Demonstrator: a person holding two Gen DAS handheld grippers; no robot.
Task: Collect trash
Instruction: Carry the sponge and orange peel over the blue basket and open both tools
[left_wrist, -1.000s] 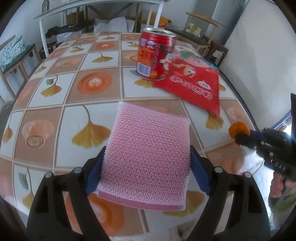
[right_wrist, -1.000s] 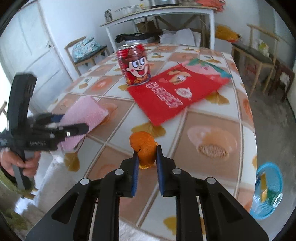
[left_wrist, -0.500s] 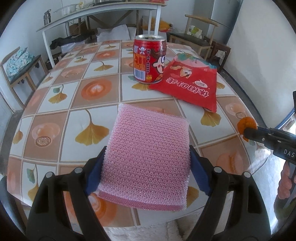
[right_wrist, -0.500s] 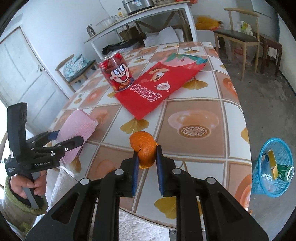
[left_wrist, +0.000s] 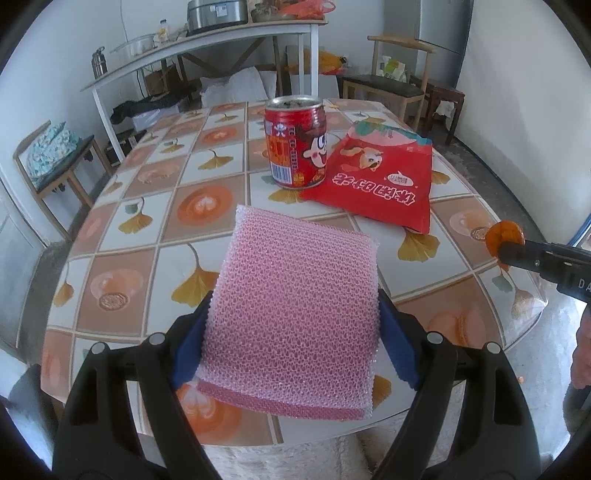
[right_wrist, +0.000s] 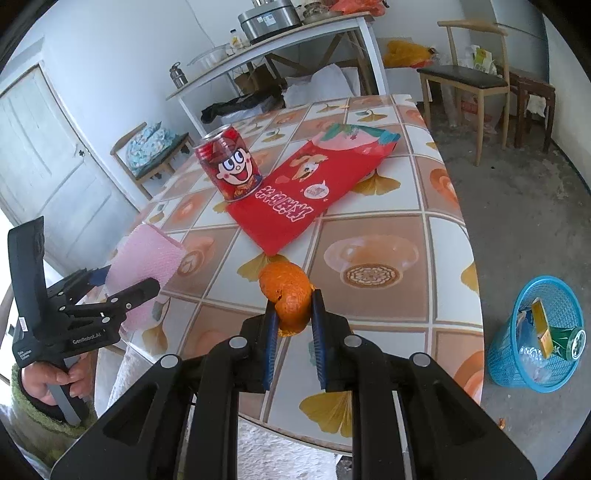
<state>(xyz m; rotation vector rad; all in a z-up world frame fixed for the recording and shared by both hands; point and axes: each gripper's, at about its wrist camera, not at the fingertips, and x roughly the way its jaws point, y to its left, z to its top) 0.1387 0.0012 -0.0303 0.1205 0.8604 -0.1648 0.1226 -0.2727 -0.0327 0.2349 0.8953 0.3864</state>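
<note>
The right claw (right_wrist: 293, 325) is pinching a curled piece of orange peel (right_wrist: 286, 293) above the near edge of the worktop (right_wrist: 373, 236), and I'd swing it well out over the blue mesh plastic basket (right_wrist: 537, 339) on the floor to the right before letting go, since light peel could drift past the rim. The left claw (left_wrist: 293, 332) grips a pink netted sponge pad (left_wrist: 295, 306) by its sides. A red drink can (left_wrist: 295, 142) and flat red snack packet (left_wrist: 376, 181) wait on the leaf-patterned cloth, with chairs and a white side table behind.
</note>
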